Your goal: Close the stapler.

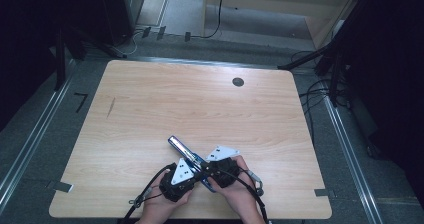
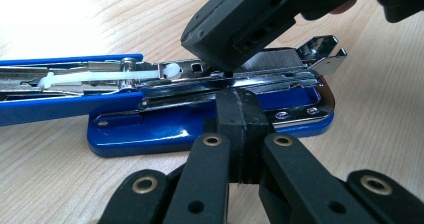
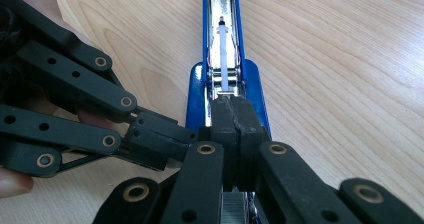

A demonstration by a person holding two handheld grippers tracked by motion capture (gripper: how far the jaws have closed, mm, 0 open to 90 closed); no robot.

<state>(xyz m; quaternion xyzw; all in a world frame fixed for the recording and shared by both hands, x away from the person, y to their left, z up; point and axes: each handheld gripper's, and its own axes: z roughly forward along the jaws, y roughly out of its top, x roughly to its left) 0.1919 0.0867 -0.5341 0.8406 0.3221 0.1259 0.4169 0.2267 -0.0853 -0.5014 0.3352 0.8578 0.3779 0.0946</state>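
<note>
A blue stapler (image 1: 184, 149) lies swung open flat on the wooden table (image 1: 200, 104), near the front edge. Its chrome magazine (image 2: 200, 79) with a white pusher rod (image 3: 223, 54) faces up. My left gripper (image 2: 243, 115) is shut, its tips against the side of the magazine above the blue base (image 2: 150, 131). My right gripper (image 3: 235, 121) is shut too, its tips resting on top of the magazine near the hinge. A strip of staples (image 3: 235, 206) shows under the right jaws. In the high view the left gripper (image 1: 196, 172) and right gripper (image 1: 207, 168) meet over the stapler's near end.
A round cable hole (image 1: 238, 82) sits at the table's far right. A dark scratch (image 1: 110, 107) marks the left side. Cables (image 1: 150, 194) trail from both grippers off the front edge. Hands (image 1: 160, 209) hold the grippers at the bottom.
</note>
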